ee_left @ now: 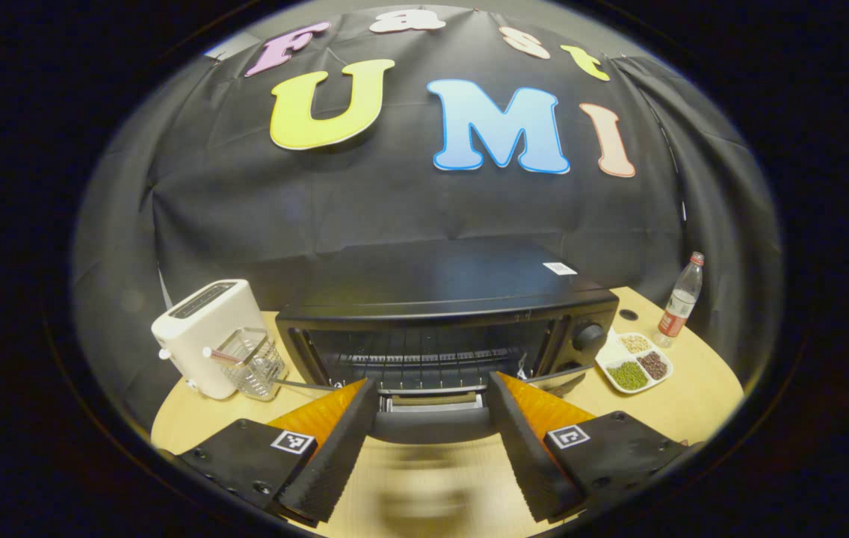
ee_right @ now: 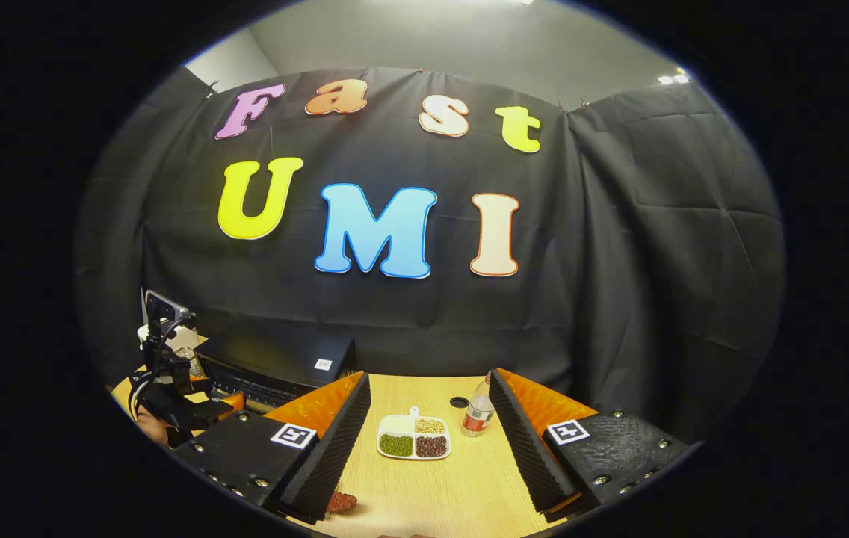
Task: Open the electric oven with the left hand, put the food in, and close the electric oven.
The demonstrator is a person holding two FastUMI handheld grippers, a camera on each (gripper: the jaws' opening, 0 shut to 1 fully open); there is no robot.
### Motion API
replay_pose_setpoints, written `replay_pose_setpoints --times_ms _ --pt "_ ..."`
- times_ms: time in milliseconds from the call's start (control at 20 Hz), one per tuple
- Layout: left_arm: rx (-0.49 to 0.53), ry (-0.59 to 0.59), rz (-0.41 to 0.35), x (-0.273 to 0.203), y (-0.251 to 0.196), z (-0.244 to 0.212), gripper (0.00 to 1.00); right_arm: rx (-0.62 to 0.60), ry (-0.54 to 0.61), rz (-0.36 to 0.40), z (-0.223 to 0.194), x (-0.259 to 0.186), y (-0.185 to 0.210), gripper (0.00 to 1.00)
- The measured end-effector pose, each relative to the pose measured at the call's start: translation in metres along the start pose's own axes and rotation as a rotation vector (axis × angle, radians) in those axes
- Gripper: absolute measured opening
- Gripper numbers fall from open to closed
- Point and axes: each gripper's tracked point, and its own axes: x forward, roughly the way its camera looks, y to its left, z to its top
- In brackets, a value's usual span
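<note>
the electric oven [ee_left: 443,317] sits on the wooden surface [ee_left: 693,396] straight ahead of the left gripper [ee_left: 432,396], its door [ee_left: 432,426] swung down toward the camera so the wire rack inside shows. the lowered door's front edge lies between the two fingers [ee_left: 342,441], which are spread apart and released, not pressing on it. in the right gripper view the oven [ee_right: 275,366] stands off to the left, with the other gripper [ee_right: 170,388] in front of it. the food, a reddish piece [ee_right: 342,502], lies on the surface [ee_right: 462,493] just beside the inner edge of the right gripper's [ee_right: 428,426] left finger [ee_right: 327,456]; these fingers are also wide apart and hold nothing. left of the oven stand a white toaster [ee_left: 204,332] and a clear container [ee_left: 252,362] touching its side. right of the oven lie a divided plate of beans [ee_left: 635,362] and, behind it, a plastic bottle [ee_left: 682,299]; the same plate [ee_right: 415,437] and bottle [ee_right: 479,411] lie ahead between the right fingers, well apart from them.
</note>
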Motion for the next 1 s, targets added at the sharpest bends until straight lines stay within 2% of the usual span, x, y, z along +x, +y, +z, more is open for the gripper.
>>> replay_pose_setpoints --times_ms 150,200,350,400,500,550,600,800,1000 --pt "0.0 0.01 -0.003 -0.006 -0.001 -0.011 0.92 -0.008 0.001 0.004 0.0 -0.003 0.001 0.91" --pt "0.002 0.014 -0.005 -0.009 -0.002 -0.015 1.0 -0.01 0.0 0.006 -0.001 -0.004 0.002 0.96" --pt "0.012 0.025 -0.007 -0.014 -0.003 -0.026 1.0 -0.016 -0.001 0.01 0.0 -0.006 0.005 0.96" --pt "0.013 0.029 -0.007 -0.017 -0.003 -0.03 0.92 -0.018 -0.001 0.012 -0.001 -0.006 0.006 0.96" --pt "0.011 0.037 -0.008 -0.018 -0.004 -0.036 1.0 -0.021 0.0 0.017 -0.001 -0.007 0.008 0.96" --pt "0.011 0.039 -0.009 -0.02 -0.003 -0.038 0.97 -0.022 0.001 0.019 -0.001 -0.007 0.009 0.96" --pt "0.014 0.043 -0.01 -0.02 -0.004 -0.04 1.0 -0.024 0.001 0.021 -0.001 -0.007 0.01 0.96" --pt "0.022 0.052 -0.011 -0.023 -0.005 -0.048 0.97 -0.03 0.007 0.028 -0.005 -0.01 0.014 0.96" --pt "0.035 0.081 -0.014 -0.028 -0.007 -0.068 0.99 -0.033 0.011 0.028 -0.006 -0.012 0.016 0.96"
